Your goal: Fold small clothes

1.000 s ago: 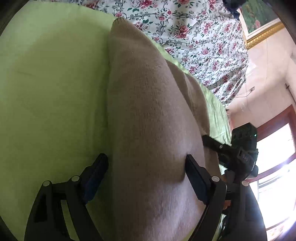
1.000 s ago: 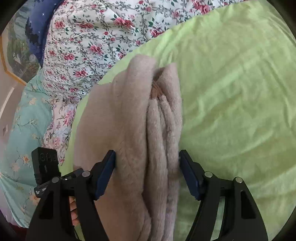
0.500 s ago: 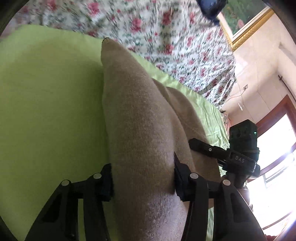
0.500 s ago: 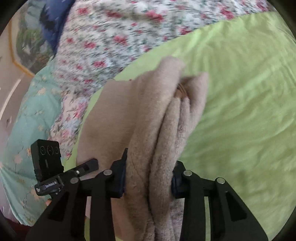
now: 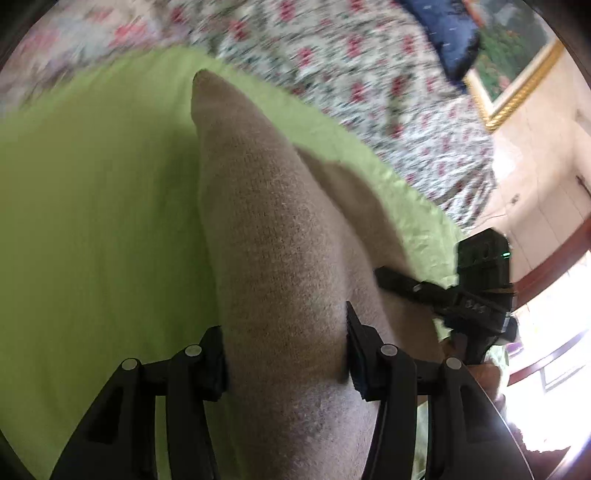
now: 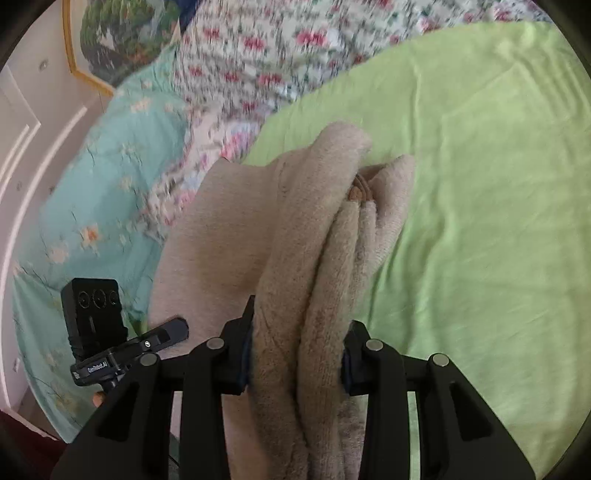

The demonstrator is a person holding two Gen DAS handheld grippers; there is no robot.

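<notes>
A beige fleece garment [image 5: 280, 236] is folded into a thick bundle over a lime green sheet [image 5: 92, 206]. My left gripper [image 5: 284, 354] is shut on one end of it, fingers pressing both sides. My right gripper [image 6: 295, 354] is shut on the other end of the garment [image 6: 325, 236], where several folded layers show between the fingers. The right gripper also shows in the left wrist view [image 5: 476, 291] at the right; the left gripper shows in the right wrist view [image 6: 110, 332] at the lower left. The bundle appears lifted off the sheet.
A floral bedspread [image 5: 351, 48] lies beyond the green sheet [image 6: 480, 184]. A teal flowered cover [image 6: 92, 206] is at the left. A dark blue pillow [image 5: 443, 29], a gold-framed picture [image 5: 513, 55], a wall and a bright window [image 5: 554, 332] are at the right.
Both grippers closed on the garment from an open stance a second ago. Since then both have risen and tilted, lifting the bundle; more of the bedspread and wall shows.
</notes>
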